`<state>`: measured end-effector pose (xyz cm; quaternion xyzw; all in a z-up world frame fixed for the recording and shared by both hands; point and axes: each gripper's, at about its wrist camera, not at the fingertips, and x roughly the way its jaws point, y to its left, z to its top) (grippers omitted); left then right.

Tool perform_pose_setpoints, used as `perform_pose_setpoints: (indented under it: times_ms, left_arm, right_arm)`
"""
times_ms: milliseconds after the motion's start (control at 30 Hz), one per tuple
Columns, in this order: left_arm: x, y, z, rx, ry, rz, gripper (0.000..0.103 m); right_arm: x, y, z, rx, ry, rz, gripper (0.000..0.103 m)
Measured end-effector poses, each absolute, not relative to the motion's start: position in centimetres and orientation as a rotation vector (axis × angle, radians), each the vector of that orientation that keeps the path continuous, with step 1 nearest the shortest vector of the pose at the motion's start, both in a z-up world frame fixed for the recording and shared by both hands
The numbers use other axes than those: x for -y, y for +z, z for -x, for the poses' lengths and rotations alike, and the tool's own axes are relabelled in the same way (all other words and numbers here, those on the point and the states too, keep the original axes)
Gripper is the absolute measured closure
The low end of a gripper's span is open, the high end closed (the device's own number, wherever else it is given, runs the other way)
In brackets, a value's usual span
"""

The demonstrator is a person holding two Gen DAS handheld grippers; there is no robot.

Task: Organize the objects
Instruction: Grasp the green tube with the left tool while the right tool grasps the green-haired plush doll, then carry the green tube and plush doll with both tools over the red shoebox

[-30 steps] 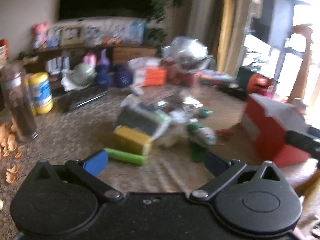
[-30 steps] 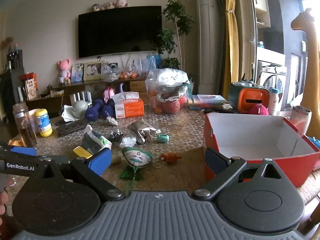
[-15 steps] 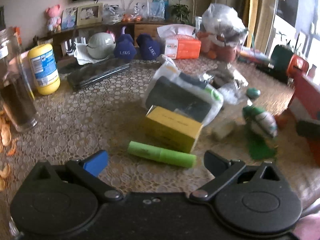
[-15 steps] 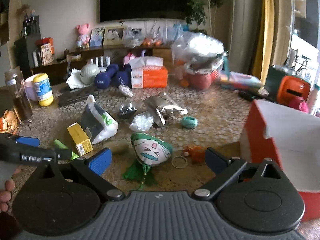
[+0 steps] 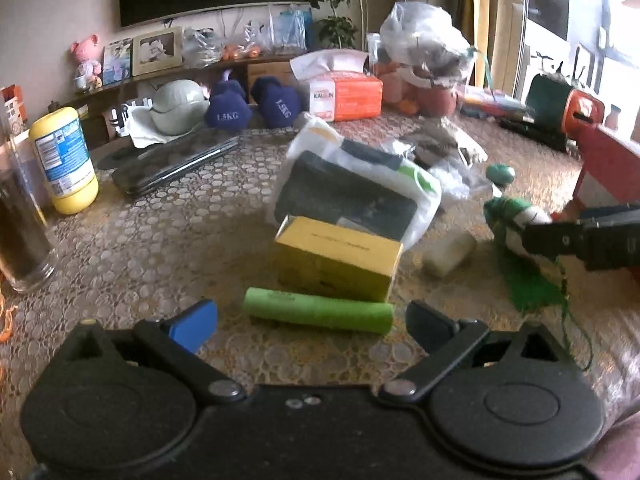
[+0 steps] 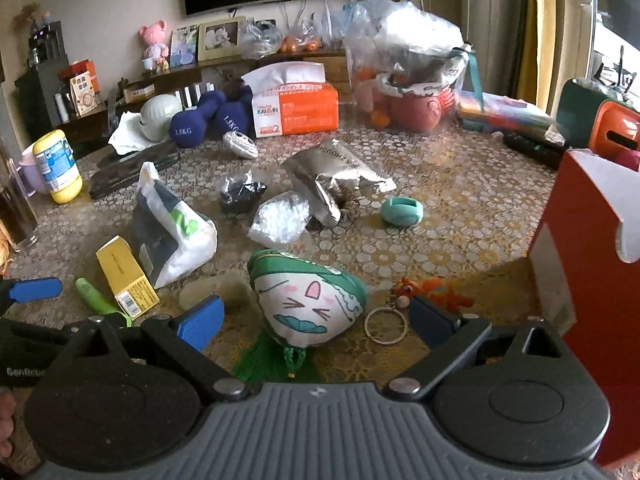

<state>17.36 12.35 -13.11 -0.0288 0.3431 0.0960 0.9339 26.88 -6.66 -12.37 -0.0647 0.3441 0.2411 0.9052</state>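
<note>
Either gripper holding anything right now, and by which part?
Nothing is held. The left gripper is open around the green tube; the right gripper is open over the green-capped plush charm.

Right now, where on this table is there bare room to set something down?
One bare stretch of table lies between the yellow bottle and the yellow box. Another lies between the teal ring and the red box. The middle is crowded: the white bag, foil pouch and plush charm sit close together.

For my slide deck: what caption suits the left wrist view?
Open left gripper lines up on a green tube lying before a yellow box.
</note>
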Motion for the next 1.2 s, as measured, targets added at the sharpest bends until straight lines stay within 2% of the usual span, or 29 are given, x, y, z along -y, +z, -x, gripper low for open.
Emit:
perform_pose_setpoints:
  times_ms: [367,433,567,633,700,833,1200]
  left_arm:
    - [-12.9,-13.5,-17.9,-0.709,0.198,0.077,0.012]
    - [-12.8,-13.5,-17.9,-0.706,0.193,0.075,0.014]
    - [-12.7,-13.4,-17.7,-0.700,0.185,0.073,0.022]
    - [-12.7,-13.3,-17.7,-0.700,0.187,0.073,0.022]
    - [-12.6,-13.3,-17.7,-0.703,0.191,0.076,0.022]
    - [-12.8,-12.9,-17.5,-0.704,0.205,0.102,0.023]
    - [-12.1,-8.1,-15.4,-0.697,0.191,0.195,0.023]
  right_arm:
    - [5.6,-13.1,-28.3,-0.748,0.504,0.127,0.007]
    - [5.4,-13.3,-28.5,-0.759,0.504,0.124,0.014]
    - [5.2,-13.6,-28.7,-0.776,0.499,0.119,0.021]
    - [5.2,-13.7,-28.8,-0.782,0.494,0.121,0.033]
    - [5.2,-13.7,-28.8,-0.781,0.480,0.124,0.039]
    - [5.6,-13.4,-28.7,-0.789,0.477,0.100,0.044]
    - [7.5,-10.0,-25.9,-0.753,0.495,0.086,0.047]
